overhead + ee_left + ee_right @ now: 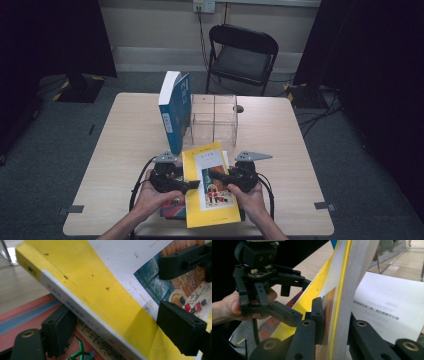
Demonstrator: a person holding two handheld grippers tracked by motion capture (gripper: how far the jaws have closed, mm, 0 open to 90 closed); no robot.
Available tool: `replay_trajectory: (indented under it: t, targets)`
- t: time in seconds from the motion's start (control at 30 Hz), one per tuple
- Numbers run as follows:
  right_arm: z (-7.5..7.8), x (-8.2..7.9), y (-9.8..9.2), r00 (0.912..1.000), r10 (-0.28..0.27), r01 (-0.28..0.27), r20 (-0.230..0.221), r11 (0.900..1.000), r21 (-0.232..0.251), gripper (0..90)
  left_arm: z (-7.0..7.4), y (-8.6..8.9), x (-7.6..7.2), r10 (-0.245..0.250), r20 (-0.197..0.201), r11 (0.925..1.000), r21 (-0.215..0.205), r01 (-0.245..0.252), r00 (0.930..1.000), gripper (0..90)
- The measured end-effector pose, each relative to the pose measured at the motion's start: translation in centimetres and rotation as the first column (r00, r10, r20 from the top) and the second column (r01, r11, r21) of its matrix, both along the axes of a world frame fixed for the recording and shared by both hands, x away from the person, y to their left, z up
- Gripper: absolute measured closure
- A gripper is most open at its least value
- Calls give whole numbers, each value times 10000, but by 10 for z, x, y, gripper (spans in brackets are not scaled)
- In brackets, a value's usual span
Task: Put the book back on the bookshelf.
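A clear acrylic organiser (pixel 214 120) with four compartments stands far of centre on the wooden table (pixel 125 135); its compartments hold nothing visible. A blue book (pixel 174 112) stands upright just left of it. The yellow paperback (pixel 210 185) lies at the near edge on a stack of books (pixel 172 202), long axis running near to far, spine on the left, glossy cover up with an illustrated panel. The right gripper (pixel 216 175) has its jaws clamped on the right-hand edge, one pad on the cover, one beneath. The left gripper (pixel 192 185) stands open, jaws straddling the white-and-yellow spine without pressing. A white printed sheet (pixel 392 302) lies beneath.
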State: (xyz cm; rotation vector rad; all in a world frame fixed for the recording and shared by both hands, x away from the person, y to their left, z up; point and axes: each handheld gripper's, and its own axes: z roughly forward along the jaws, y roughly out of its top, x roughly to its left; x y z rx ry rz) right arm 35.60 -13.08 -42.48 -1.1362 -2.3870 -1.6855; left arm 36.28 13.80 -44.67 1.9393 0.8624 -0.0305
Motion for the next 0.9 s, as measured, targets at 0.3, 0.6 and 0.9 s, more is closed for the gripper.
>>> replay_trajectory:
  t: [0.3, 0.6, 0.9]
  targets:
    - [12, -9, 5, 9980, 354, -356, 521, 9994, 29, 820, 1, 0, 0, -481, -281, 9955, -829, 456, 9984, 184]
    - [18, -12, 7, 9959, 323, -340, 842, 9992, 191, 819, 7, 2, -2, -709, -340, 9901, -1239, 662, 9969, 278]
    - [31, -9, 7, 9910, 134, -180, 1334, 9993, 334, 812, 29, 13, 2, -603, 85, 9773, -2029, 608, 9981, 504]
